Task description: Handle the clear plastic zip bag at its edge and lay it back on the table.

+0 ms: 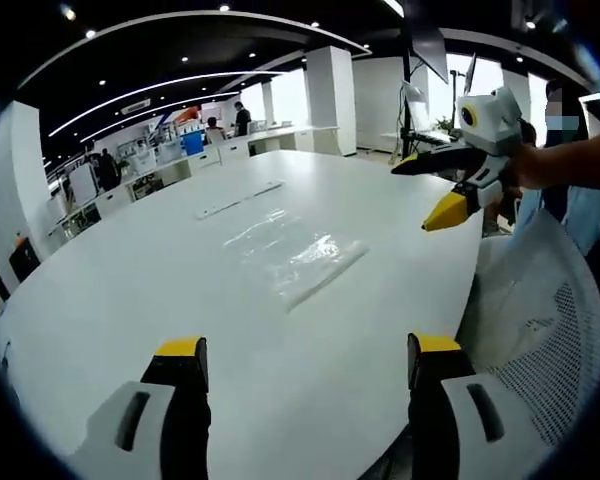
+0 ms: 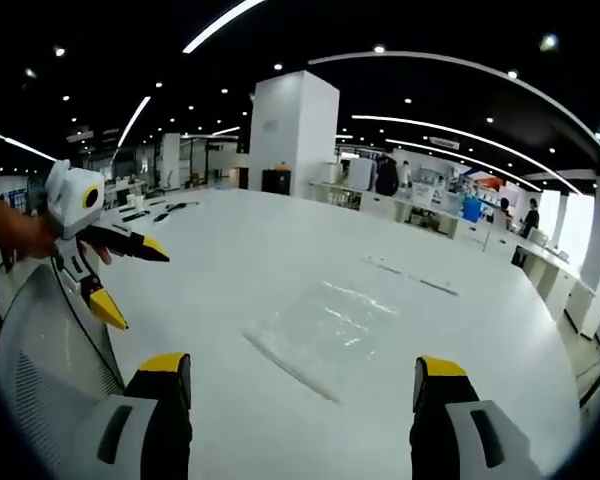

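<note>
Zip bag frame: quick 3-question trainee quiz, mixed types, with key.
1. True or false: the clear plastic zip bag lies flat on the white table, held by neither gripper.
2. Multiple choice: how do the jaws of the left gripper stand? A) shut on the bag B) wide open, holding nothing C) shut on nothing
3. Fill in: in the left gripper view, the right gripper hangs above the table's ____ edge.

Key: 1 true; 2 B; 3 right. The right gripper's jaws are open too, and the mesh chair back sits beside the table.
</note>
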Demonstrator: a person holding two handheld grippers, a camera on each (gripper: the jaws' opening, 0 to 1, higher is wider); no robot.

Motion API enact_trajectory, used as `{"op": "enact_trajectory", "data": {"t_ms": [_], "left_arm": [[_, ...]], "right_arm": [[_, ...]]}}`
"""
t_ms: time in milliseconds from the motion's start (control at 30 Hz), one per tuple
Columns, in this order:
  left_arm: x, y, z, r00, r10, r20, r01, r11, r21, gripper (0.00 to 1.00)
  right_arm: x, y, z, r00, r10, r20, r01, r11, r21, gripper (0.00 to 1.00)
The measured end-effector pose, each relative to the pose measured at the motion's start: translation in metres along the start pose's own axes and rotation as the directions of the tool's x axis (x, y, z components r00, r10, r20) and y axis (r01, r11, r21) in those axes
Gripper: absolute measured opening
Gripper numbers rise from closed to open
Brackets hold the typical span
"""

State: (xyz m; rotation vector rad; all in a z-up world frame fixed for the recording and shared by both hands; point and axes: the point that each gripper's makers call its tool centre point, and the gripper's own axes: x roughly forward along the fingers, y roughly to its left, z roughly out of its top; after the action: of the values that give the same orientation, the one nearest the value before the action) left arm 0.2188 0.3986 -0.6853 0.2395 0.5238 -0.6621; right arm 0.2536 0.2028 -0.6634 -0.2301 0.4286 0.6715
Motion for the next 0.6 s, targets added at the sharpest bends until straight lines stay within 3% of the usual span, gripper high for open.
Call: {"op": "enact_trajectory", "data": {"t_ms": [600], "left_arm": [[-0.010,-0.002,-0.003,1.000,0.022,0.009,-0.022,1.000,-0.004,0.83]], "right_arm": [[-0.014,0.002,-0.009,0.999,-0.033,0.012,0.032,0.999,0.024,0.92]]}}
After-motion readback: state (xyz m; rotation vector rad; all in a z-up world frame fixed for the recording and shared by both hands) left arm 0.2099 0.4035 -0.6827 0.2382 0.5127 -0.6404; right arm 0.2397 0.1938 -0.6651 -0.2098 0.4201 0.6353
